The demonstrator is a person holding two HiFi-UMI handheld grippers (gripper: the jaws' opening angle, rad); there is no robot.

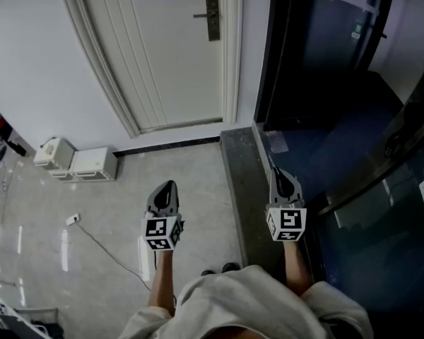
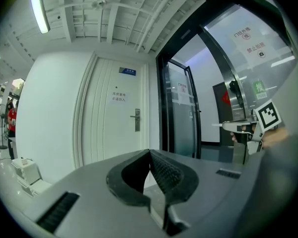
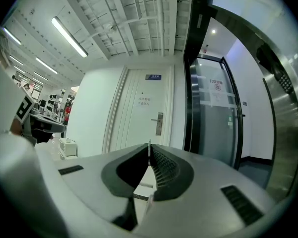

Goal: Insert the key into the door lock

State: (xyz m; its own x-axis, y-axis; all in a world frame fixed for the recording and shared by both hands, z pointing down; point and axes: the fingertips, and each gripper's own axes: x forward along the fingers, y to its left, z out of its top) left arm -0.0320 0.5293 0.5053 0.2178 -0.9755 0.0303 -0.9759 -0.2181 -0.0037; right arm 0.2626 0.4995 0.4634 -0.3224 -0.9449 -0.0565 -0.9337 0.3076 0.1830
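Approach step | right gripper [image 1: 278,174] jaws pinched thin key [image 3: 149,144]; left gripper [image 1: 167,186] jaws pressed together, empty | lock [image 1: 212,17] sat far off at 12 o'clock | next likely needed: close in, align key.

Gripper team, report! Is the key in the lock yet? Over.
Left gripper shut, empty. Right gripper shut on thin key. Lock far ahead on closed door, key not in. Nothing in the way.
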